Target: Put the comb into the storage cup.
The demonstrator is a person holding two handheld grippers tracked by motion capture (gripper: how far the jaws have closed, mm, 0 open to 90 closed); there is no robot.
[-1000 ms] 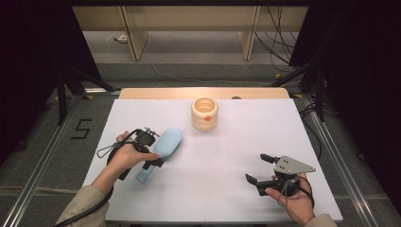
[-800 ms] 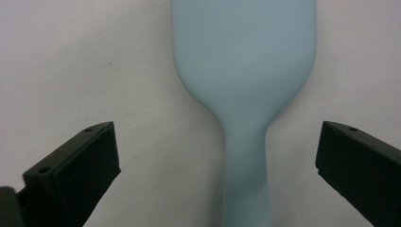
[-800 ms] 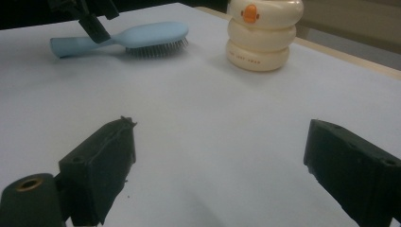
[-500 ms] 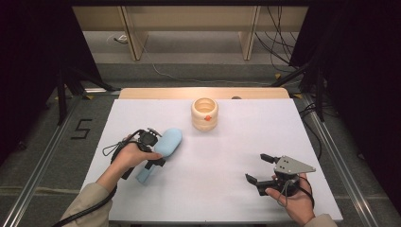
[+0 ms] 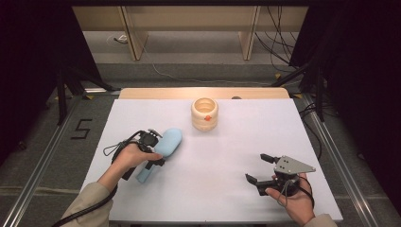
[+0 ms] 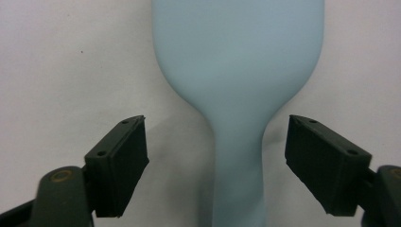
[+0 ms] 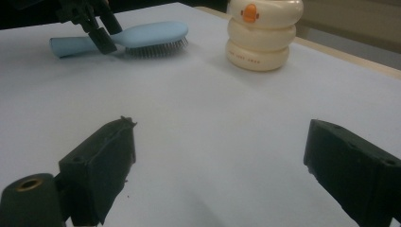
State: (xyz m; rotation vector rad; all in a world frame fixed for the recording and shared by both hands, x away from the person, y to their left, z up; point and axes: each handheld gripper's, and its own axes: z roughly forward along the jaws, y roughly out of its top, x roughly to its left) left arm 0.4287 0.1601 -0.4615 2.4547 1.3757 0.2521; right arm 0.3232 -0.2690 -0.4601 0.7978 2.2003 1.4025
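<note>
Two grippers are in your hands, and both sit toward the bottom of the high view. Your right gripper [image 5: 259, 169] is nearest, low and right of centre in that frame, hovering over bare white table [image 5: 227, 161] with its jaws spread wide and nothing between them; in the right gripper view the two black jaws stand far apart at the bottom corners with only tabletop in the gap. Your left gripper [image 5: 153, 153] is a little farther up, left of centre in the high view, poised over the light blue hairbrush [image 5: 163, 146]. In the left gripper view its jaws are spread on either side of the brush's narrow handle [image 6: 239, 161], one in the lower left and one in the lower right, each clear of the handle with white table showing between pad and plastic, so nothing is pinched. The brush lies flat on the table, its broad head toward the top of that frame; the right gripper view, upper left, shows it bristles down. Farthest from you, near the far edge of the table and just above centre in the high view, stands a cream ringed container [image 5: 204, 114] with a small orange mark on its front, well apart from the brush.
</note>
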